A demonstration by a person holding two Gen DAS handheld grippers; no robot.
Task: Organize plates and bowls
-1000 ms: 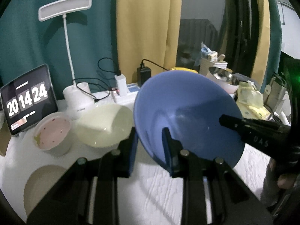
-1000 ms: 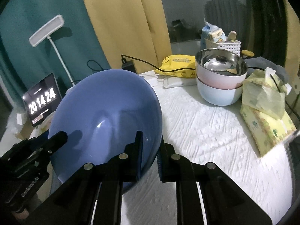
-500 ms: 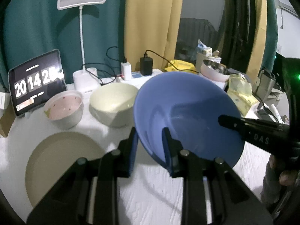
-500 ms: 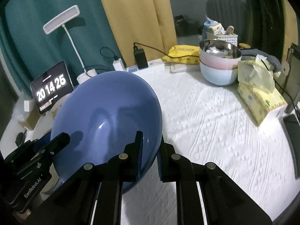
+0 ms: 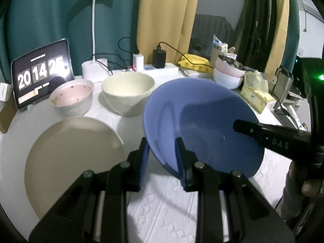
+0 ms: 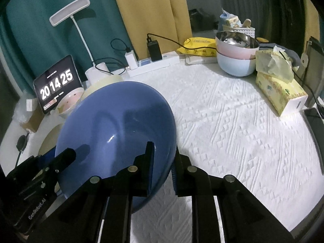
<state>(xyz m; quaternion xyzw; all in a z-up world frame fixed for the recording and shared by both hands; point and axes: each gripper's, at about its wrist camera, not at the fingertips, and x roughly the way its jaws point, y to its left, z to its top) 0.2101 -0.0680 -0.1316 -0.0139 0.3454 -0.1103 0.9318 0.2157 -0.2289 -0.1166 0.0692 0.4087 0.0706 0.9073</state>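
A blue bowl (image 5: pixel 202 125), cream bowl (image 5: pixel 128 89), pink-lined bowl (image 5: pixel 71 96) and beige plate (image 5: pixel 73 154) on a white embossed tablecloth (image 6: pixel 232 131).

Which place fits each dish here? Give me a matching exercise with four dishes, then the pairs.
Dishes:
1. blue bowl
2. beige plate
3. pink-lined bowl
4. steel-lined pink bowl

Places:
A. stacked on a pale blue bowl
B. flat on the white cloth, left of the blue bowl
C. just in front of the clock screen
D. rim between the fingers of both hand-held grippers

Pairs: 1-D, 2-B, 3-C, 4-A
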